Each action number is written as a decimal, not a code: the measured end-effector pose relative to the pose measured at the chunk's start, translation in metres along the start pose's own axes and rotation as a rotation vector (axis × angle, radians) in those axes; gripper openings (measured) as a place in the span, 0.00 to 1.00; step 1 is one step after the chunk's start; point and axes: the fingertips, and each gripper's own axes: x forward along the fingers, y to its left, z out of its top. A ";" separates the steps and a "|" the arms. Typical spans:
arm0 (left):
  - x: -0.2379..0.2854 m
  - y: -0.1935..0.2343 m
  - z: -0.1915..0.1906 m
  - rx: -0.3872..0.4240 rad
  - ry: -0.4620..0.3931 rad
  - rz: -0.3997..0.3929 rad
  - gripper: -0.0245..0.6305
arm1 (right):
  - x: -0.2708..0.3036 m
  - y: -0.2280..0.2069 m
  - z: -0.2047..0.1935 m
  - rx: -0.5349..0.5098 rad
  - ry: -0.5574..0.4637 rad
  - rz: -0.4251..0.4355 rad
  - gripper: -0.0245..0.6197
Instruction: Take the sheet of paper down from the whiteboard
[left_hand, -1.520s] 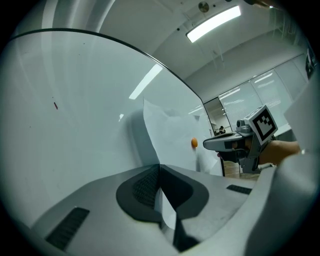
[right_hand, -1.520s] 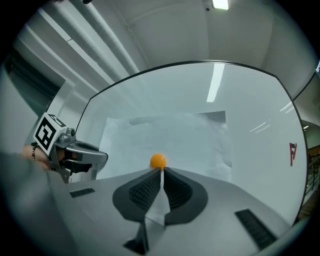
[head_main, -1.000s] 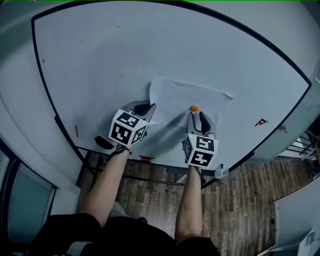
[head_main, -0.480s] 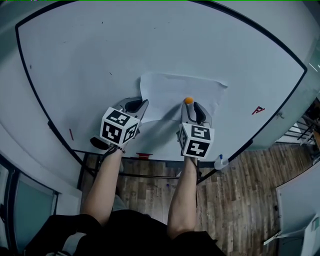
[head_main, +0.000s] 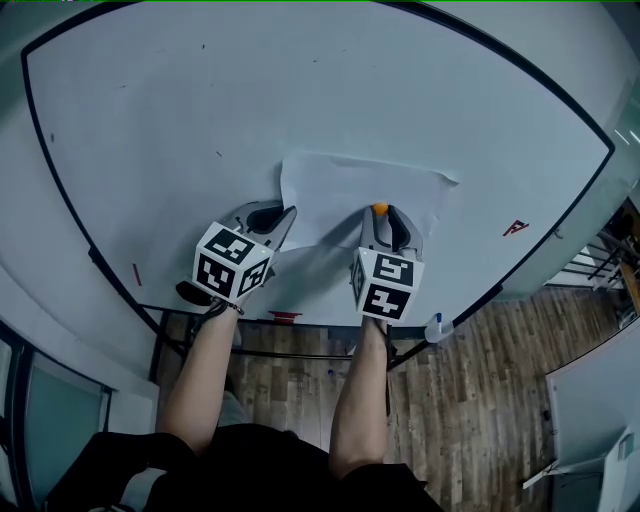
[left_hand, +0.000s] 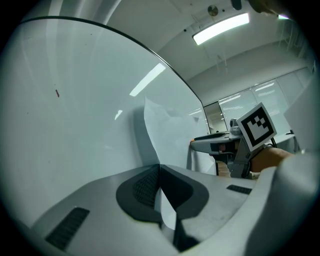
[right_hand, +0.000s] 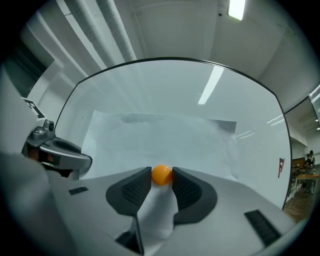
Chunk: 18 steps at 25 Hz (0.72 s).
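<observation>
A white sheet of paper (head_main: 345, 190) hangs on the whiteboard (head_main: 250, 100), pinned by a small orange magnet (head_main: 380, 209). My left gripper (head_main: 285, 215) is shut on the sheet's lower left edge; in the left gripper view a sliver of paper (left_hand: 167, 215) shows between its closed jaws, and the sheet (left_hand: 165, 135) curls off the board ahead. My right gripper (right_hand: 161, 176) points level at the board with the orange magnet (right_hand: 161, 175) pinched between its two pads. The sheet (right_hand: 160, 140) spreads behind the magnet.
Small red marks sit on the board at the right (head_main: 516, 229) and lower left (head_main: 136, 273). On the tray along its lower edge are a black eraser (head_main: 190, 293), a red item (head_main: 287, 316) and a white bottle (head_main: 435, 328). Wooden floor lies below.
The right gripper has edged up the board, so the magnet now sits between its tips instead of just ahead of them. The left gripper keeps its hold on the paper's edge.
</observation>
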 end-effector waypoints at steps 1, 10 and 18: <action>0.000 0.000 0.000 -0.008 -0.006 -0.003 0.07 | 0.000 0.000 0.000 -0.003 0.002 -0.009 0.25; 0.000 -0.003 -0.009 -0.045 -0.018 -0.005 0.07 | 0.001 0.000 -0.001 -0.007 0.002 -0.034 0.25; 0.001 -0.008 -0.021 -0.063 0.002 -0.018 0.07 | 0.000 0.000 -0.008 0.006 -0.004 -0.017 0.25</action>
